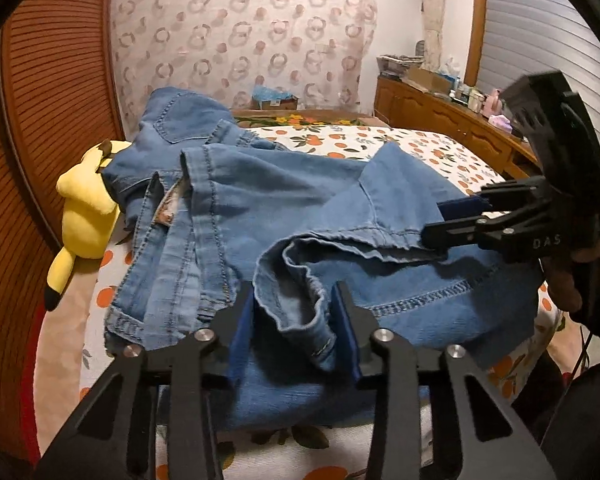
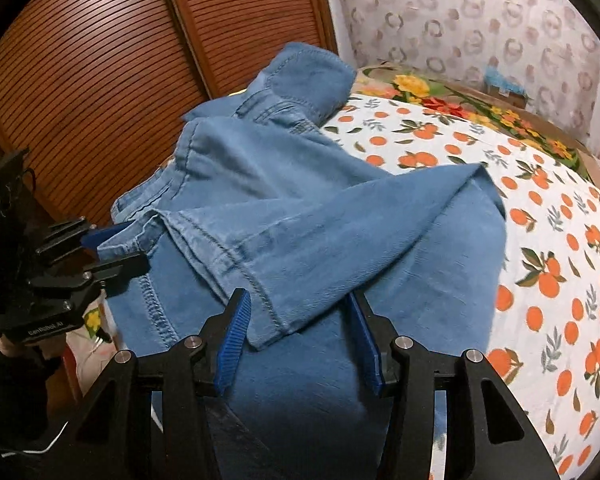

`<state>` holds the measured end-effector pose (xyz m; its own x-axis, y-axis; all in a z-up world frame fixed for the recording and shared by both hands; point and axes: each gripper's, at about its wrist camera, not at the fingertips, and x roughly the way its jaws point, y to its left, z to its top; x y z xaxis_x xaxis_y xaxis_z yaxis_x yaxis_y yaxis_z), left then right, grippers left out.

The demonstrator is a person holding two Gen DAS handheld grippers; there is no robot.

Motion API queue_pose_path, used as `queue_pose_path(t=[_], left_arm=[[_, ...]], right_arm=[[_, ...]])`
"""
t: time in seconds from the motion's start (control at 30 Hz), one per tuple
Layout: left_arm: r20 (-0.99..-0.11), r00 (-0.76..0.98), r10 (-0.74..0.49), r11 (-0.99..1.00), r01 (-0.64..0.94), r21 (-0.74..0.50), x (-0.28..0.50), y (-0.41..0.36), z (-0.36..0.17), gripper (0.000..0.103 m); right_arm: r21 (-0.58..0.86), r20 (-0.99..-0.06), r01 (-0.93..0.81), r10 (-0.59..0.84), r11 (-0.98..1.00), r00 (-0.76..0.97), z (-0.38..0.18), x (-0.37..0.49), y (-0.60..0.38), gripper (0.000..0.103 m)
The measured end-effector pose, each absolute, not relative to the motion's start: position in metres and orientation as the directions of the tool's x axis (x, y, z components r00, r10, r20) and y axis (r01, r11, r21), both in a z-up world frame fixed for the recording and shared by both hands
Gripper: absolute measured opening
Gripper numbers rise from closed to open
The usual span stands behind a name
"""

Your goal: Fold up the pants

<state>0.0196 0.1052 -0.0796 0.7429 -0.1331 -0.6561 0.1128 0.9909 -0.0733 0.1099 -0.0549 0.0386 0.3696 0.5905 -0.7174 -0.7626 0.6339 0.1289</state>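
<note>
Blue denim pants [image 1: 260, 200] [image 2: 300, 208] lie crumpled on the bed, with the legs folded back over the body. In the left wrist view my left gripper [image 1: 296, 316] straddles a bunched leg cuff [image 1: 300, 280]. Its blue pads stand either side of the cuff, close to the cloth but not clamped on it. In the right wrist view the same gripper [image 2: 116, 252] sits at the left with the hem between its fingers. My right gripper [image 2: 300, 328] [image 1: 440, 220] stands open around the other leg's hem corner [image 2: 268, 320], low over the denim.
The bed cover [image 1: 420, 148] [image 2: 540, 240] is white with an orange-fruit print. A yellow plush toy [image 1: 84, 200] lies at the pants' left edge. Slatted wooden doors [image 2: 100, 60] stand close on the left. A cluttered wooden dresser [image 1: 440, 112] lines the right. A person's hand [image 1: 568, 276] holds the right gripper.
</note>
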Motion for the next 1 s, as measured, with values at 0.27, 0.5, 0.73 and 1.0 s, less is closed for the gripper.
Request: queue_pose_path(t=[0.27,0.5,0.73,1.0], left_arm=[[-0.582,0.8,-0.145,0.989,0.121,-0.079,0.006,0.104,-0.06,0.011],[-0.549,0.822,-0.15,0.988,0.108,-0.108,-0.005,0.111,-0.047,0.011],[-0.587,0.796,-0.15,0.985,0.068,-0.159,-0.008,0.125,-0.068,0.011],[-0.614,0.785,-0.082,0.995,0.033,-0.09,-0.005,0.122,-0.075,0.018]], right_arm=[[0.068,-0.671,-0.81,0.627,0.583,0.395,0.064,0.126,-0.027,0.003],[-0.001,-0.584,-0.847,0.687,0.532,0.432,0.122,0.138,0.016,0.002],[-0.042,-0.606,-0.864,0.675,0.502,0.421,0.108,0.164,0.08,0.002],[0.009,-0.658,-0.852,0.645,0.523,0.388,0.081,0.203,0.099,0.018]])
